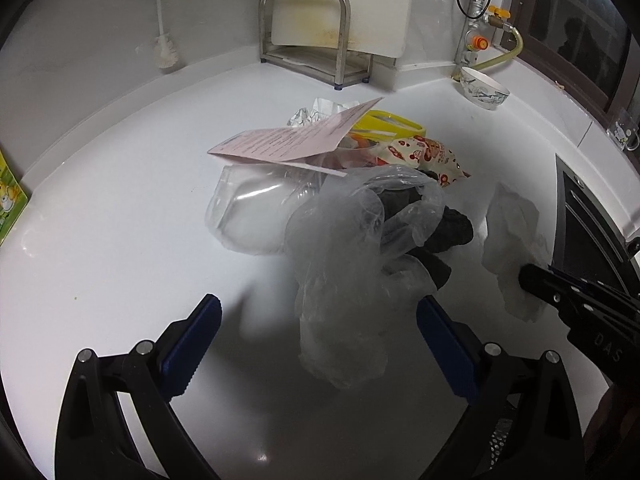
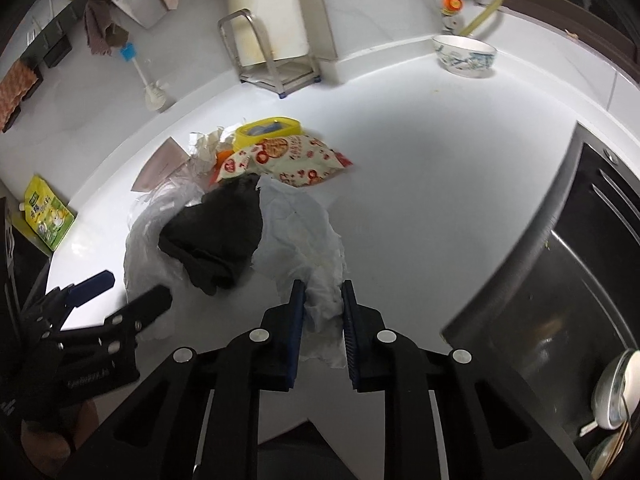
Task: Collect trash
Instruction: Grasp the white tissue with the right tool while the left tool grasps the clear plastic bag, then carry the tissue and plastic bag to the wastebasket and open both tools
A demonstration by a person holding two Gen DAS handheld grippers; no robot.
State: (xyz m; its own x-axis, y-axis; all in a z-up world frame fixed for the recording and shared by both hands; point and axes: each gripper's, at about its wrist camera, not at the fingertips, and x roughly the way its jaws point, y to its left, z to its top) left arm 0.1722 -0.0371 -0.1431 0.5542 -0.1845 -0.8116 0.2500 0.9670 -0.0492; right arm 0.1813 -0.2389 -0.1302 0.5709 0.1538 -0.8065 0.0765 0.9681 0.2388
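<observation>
Nearest the lens, your right gripper [image 2: 323, 300] has its jaws narrowed onto a crumpled white tissue [image 2: 320, 304]; the blue pads press its lower edge from both sides, and the rest of the paper spreads up and away over the white surface [image 2: 420, 200]. In the left wrist view the same tissue [image 1: 510, 240] hangs off the black fingertip at the right edge.

Your left gripper [image 1: 318, 316] stands with its jaws wide, nothing pinched. A thin clear plastic bag [image 1: 344, 280] lies between and just beyond its blue pads [image 1: 200, 336]; whether either pad touches it cannot be told.

The trash sits in one heap at the middle of the surface. A dark cloth-like wad [image 2: 216, 236] lies against the clear bag and touches the tissue's left side. Behind it are a red-and-cream printed snack wrapper [image 2: 288, 160], a yellow lidded tub [image 2: 266, 130], a pink printed sheet [image 1: 296, 140] tilted across the top, and a clear plastic shell [image 1: 248, 216] to the left.

Well apart from the heap, a patterned bowl [image 2: 466, 56] stands by the back wall, a metal rack [image 1: 308, 36] holds a white board, and a green pouch [image 2: 50, 216] lies at the left edge. A steel sink [image 2: 560, 280] opens on the right.
</observation>
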